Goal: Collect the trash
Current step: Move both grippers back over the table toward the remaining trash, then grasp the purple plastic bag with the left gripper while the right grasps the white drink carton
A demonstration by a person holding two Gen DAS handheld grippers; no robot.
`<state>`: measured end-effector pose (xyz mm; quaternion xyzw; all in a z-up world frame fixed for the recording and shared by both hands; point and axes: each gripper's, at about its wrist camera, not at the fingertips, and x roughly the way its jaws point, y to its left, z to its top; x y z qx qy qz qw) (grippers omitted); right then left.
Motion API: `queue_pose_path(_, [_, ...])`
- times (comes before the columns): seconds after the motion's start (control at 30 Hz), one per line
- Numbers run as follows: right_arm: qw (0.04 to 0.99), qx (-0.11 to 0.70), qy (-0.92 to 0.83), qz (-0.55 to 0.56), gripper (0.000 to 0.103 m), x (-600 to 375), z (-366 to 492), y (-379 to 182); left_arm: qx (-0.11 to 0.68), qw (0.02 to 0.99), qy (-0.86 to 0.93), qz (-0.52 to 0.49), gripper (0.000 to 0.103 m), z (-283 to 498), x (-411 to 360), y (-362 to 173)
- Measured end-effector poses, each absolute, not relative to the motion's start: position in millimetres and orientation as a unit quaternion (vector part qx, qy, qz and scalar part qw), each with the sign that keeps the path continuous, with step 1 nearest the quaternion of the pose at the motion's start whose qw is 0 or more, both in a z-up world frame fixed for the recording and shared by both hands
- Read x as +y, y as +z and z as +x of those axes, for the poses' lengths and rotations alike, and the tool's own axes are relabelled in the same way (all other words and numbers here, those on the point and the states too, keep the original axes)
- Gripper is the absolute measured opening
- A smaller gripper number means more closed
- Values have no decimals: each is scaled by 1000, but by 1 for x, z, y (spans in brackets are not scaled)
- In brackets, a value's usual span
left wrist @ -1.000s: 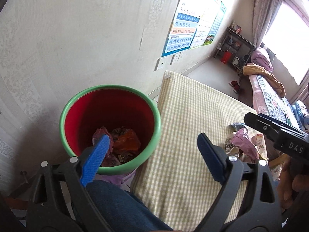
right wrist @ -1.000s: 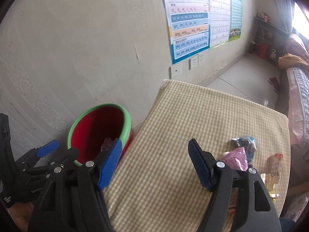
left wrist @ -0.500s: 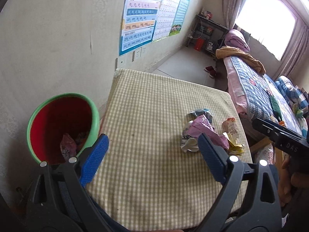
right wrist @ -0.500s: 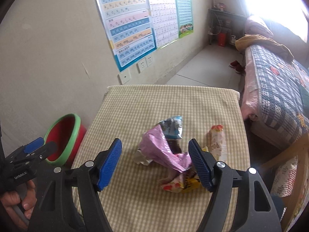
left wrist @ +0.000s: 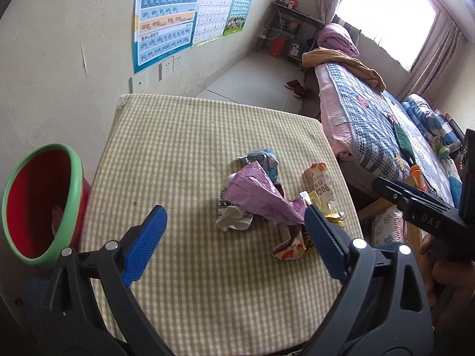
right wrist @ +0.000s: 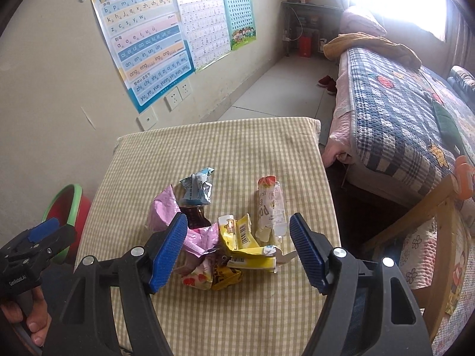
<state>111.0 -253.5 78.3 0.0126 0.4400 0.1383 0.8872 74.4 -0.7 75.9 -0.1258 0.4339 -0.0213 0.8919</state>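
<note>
My right hand-held gripper [right wrist: 237,252] stands wide open, nothing between the pads, tilted down over the bench [right wrist: 267,320]. Directly ahead, framed between its fingers, lies the wrapper pile: a yellow carton [right wrist: 243,246] flattened nearest me, a crumpled pink wrapper [right wrist: 166,213] toward the left finger, a small brown bottle [right wrist: 196,216] half buried beside it, a silver-blue packet [right wrist: 197,188] farther off. A long white pouch [right wrist: 271,207] lies just right of the pile, long axis running away from me.

My left hand-held gripper [left wrist: 234,243] is also open and empty; from it the pile sits ahead and to the right, crowding its right finger. The red bin [left wrist: 17,228] with a green rim stands off the bench's left edge.

Judgement: the right hand-held gripper is nearer and squarer to the trash.
</note>
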Motion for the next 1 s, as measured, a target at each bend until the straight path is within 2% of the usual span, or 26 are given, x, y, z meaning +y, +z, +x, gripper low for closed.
queue_pose_path(0.57, [863, 488, 130, 21, 69, -274, 169, 25, 506, 846, -36, -163, 91, 128, -38, 22])
queue_pose_path(1.0, [838, 529, 129, 20, 67, -274, 203, -24, 550, 814, -36, -183, 79, 158, -47, -20])
